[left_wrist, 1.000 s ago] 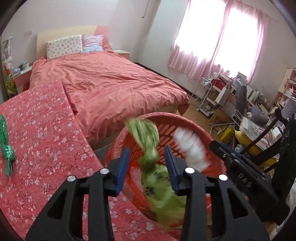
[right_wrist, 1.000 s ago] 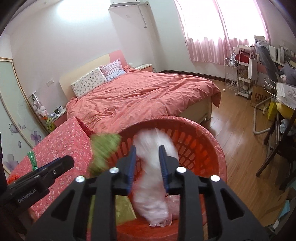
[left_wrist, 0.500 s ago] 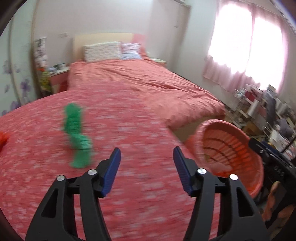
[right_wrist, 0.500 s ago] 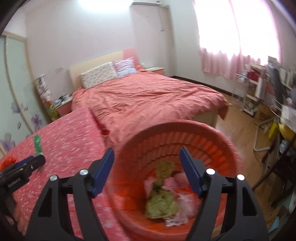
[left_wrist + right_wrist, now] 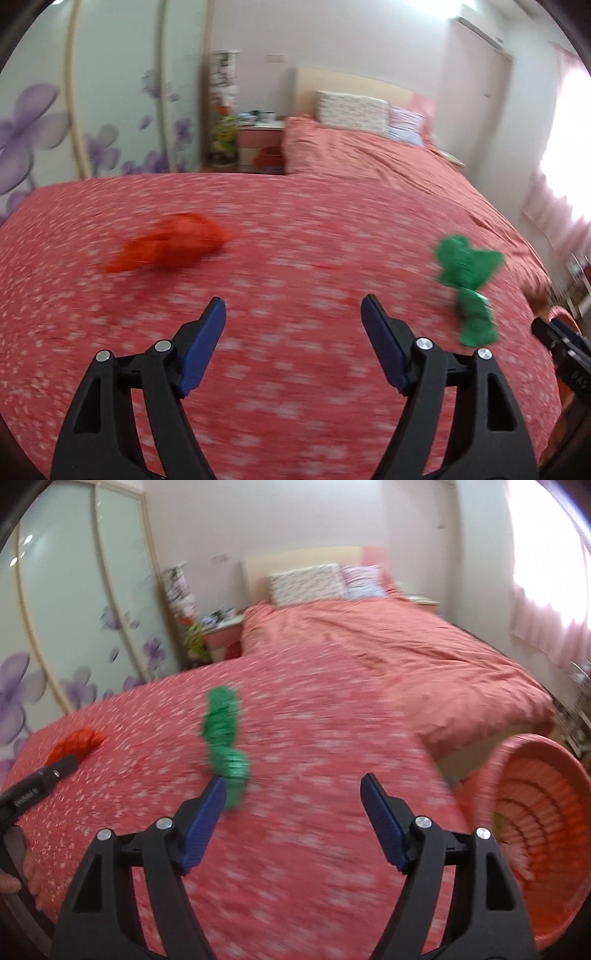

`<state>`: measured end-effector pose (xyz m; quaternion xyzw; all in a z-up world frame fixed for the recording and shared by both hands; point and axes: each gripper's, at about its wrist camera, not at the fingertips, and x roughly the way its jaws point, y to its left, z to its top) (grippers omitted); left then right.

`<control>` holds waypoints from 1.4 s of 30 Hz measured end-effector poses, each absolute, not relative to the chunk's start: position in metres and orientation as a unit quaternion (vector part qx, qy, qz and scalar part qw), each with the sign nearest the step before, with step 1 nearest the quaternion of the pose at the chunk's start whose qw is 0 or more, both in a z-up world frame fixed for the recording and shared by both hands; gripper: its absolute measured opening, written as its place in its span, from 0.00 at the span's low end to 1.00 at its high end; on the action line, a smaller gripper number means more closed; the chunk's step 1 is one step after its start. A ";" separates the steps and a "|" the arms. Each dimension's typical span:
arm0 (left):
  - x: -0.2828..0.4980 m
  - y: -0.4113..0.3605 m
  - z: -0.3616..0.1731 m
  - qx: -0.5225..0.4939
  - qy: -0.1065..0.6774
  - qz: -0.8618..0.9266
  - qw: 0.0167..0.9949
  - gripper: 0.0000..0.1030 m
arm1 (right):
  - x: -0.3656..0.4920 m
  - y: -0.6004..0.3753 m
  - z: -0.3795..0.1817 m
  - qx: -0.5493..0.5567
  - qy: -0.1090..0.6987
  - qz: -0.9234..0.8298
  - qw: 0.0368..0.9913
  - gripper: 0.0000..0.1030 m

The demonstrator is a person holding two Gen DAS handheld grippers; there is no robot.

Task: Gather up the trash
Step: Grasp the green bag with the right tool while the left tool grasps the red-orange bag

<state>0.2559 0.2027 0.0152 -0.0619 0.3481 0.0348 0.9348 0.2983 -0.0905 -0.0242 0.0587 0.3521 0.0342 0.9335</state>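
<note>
While its jaws have just been opening with nothing between them, the left gripper is held released over bare floral bedspread. An orange bag is seen toward the far left edge, a green bag near the right edge. The right gripper is likewise spread empty, the green bag just beyond its left finger, the red basket past the right edge.

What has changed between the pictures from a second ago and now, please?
Both grippers let go of their wrappers into the orange basket, then swung away over the flowered bedspread. The left gripper and right gripper have just been opening, with nothing between their jaws. The green wrapper and the red wrapper lie unmoved.
</note>
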 end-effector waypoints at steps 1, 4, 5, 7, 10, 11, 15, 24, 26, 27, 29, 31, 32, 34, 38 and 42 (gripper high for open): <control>0.257 0.216 0.016 -0.068 0.349 0.045 0.934 0.73 | 0.305 -0.081 -0.026 0.054 0.357 0.038 0.932 0.71; 0.260 0.239 0.018 -0.077 0.347 0.063 0.932 0.73 | 0.333 -0.051 -0.036 0.038 0.377 0.042 0.924 0.70; 0.261 0.245 0.019 -0.076 0.346 0.068 0.933 0.73 | 0.339 -0.046 -0.038 0.035 0.382 0.041 0.923 0.69; 0.264 0.254 0.022 -0.070 0.343 0.075 0.934 0.76 | 0.354 -0.036 -0.045 0.030 0.394 0.036 0.918 0.68; 0.273 0.273 0.023 -0.071 0.340 0.080 0.934 0.81 | 0.364 -0.030 -0.053 0.026 0.412 0.033 0.910 0.44; 0.277 0.278 0.023 -0.074 0.342 0.080 0.933 0.82 | 0.366 -0.029 -0.057 0.027 0.423 0.034 0.905 0.32; 0.300 0.292 0.018 -0.082 0.356 0.083 0.927 0.84 | 0.356 -0.034 -0.057 0.030 0.421 0.033 0.906 0.25; 0.345 0.295 0.000 -0.044 0.389 0.090 0.916 0.83 | 0.332 -0.042 -0.058 0.040 0.418 0.038 0.907 0.24; 0.350 0.295 -0.011 -0.048 0.408 0.078 0.908 0.69 | 0.329 -0.042 -0.057 0.040 0.418 0.041 0.907 0.24; 0.349 0.296 -0.015 -0.052 0.414 0.072 0.906 0.66 | 0.328 -0.044 -0.057 0.040 0.418 0.041 0.907 0.24; 0.350 0.297 -0.020 -0.062 0.416 0.065 0.905 0.56 | 0.326 -0.046 -0.056 0.039 0.418 0.042 0.907 0.24; 0.347 0.299 -0.019 -0.066 0.408 0.059 0.909 0.49 | 0.322 -0.046 -0.055 0.037 0.417 0.042 0.907 0.24; 0.345 0.299 -0.019 -0.069 0.407 0.057 0.909 0.45 | 0.319 -0.046 -0.054 0.035 0.415 0.042 0.908 0.24; 0.339 0.297 -0.015 -0.075 0.402 0.050 0.911 0.43 | 0.313 -0.046 -0.051 0.031 0.411 0.040 0.910 0.25; 0.323 0.281 -0.007 -0.066 0.390 0.046 0.917 0.42 | 0.303 -0.049 -0.043 0.038 0.403 0.042 0.913 0.24; 0.310 0.261 0.003 -0.061 0.381 0.030 0.922 0.42 | 0.287 -0.058 -0.030 0.042 0.389 0.038 0.919 0.25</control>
